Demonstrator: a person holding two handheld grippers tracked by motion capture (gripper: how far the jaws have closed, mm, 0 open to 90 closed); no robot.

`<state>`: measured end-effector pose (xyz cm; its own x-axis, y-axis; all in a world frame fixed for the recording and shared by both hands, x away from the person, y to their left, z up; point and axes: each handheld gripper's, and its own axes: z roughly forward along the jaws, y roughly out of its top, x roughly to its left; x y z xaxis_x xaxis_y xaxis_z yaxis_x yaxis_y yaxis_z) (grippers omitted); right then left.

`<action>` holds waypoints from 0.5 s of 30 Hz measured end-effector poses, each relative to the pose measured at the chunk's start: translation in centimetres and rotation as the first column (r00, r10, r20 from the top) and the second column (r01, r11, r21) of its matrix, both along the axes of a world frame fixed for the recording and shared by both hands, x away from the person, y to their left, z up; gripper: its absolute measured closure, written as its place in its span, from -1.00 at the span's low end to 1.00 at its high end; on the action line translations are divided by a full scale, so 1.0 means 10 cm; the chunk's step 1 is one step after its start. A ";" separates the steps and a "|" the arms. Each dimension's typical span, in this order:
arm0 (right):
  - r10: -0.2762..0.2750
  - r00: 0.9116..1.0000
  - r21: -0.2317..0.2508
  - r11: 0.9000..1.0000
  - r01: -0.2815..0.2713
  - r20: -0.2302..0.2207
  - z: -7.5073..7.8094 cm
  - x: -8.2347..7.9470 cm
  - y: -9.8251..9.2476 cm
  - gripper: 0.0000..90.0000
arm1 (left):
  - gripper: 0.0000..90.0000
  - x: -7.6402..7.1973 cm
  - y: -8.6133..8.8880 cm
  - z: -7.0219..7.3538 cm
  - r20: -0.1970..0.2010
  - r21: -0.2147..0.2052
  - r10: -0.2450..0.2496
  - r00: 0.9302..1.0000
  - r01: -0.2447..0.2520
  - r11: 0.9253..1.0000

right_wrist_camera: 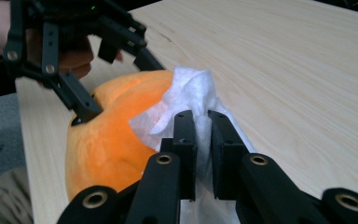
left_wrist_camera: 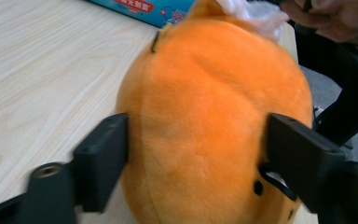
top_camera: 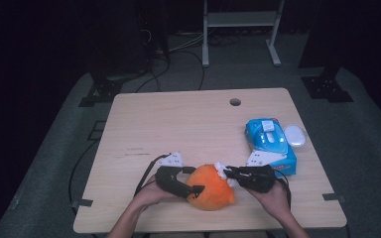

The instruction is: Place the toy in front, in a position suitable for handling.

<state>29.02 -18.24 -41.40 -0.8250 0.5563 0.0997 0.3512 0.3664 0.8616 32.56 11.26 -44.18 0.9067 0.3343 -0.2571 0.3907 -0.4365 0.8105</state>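
Orange plush (top_camera: 209, 188) is sitting at the near edge of the table (top_camera: 178, 119). I'm bracing it w/ my left gripper (left_wrist_camera: 196, 154): jaws straddling both flanks, pads touching the fur. Right gripper (right_wrist_camera: 203, 140) is pinching a white wipe (right_wrist_camera: 186, 93), jaws nearly closed on it, wipe resting on the plush's top. Blue wipes pack (top_camera: 270, 144) is lying just beyond the plush, to its right.

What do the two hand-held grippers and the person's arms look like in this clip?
Both the left hand-held gripper and the right hand-held gripper are black, with flat rectangular jaws on linkage bars joined by brass-coloured rivets. Each carries a pale grey three-cornered plate on top and trails a black cable. The forearms are bare, with no sleeves visible.
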 end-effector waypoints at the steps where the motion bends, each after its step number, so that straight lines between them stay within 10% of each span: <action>1: 0.008 1.000 0.005 1.000 -0.008 -0.005 -0.01 -0.01 -0.01 0.81 | -0.79 0.03 0.00 -0.02 -0.038 0.008 0.011 0.999 -0.011 1.000; 5: 0.013 1.000 0.012 1.000 -0.013 -0.013 -0.02 -0.03 -0.04 0.81 | -0.79 0.06 -0.06 -0.13 -0.170 -0.018 -0.028 0.985 0.026 1.000; 9: -0.001 0.999 0.036 0.999 0.003 -0.033 -0.02 0.00 -0.06 0.81 | -0.31 0.02 -0.06 -0.02 -0.108 -0.065 -0.038 0.993 0.031 0.997; 13: -0.029 1.000 0.104 0.994 0.028 0.009 0.14 0.01 -0.14 0.81 | -0.22 -0.04 -0.06 0.17 0.088 -0.126 0.023 0.996 -0.012 0.992; 15: -0.050 0.998 0.126 0.991 0.044 0.044 0.23 0.01 -0.17 0.81 | -0.24 -0.10 -0.11 0.24 0.238 -0.087 0.065 0.969 -0.045 0.995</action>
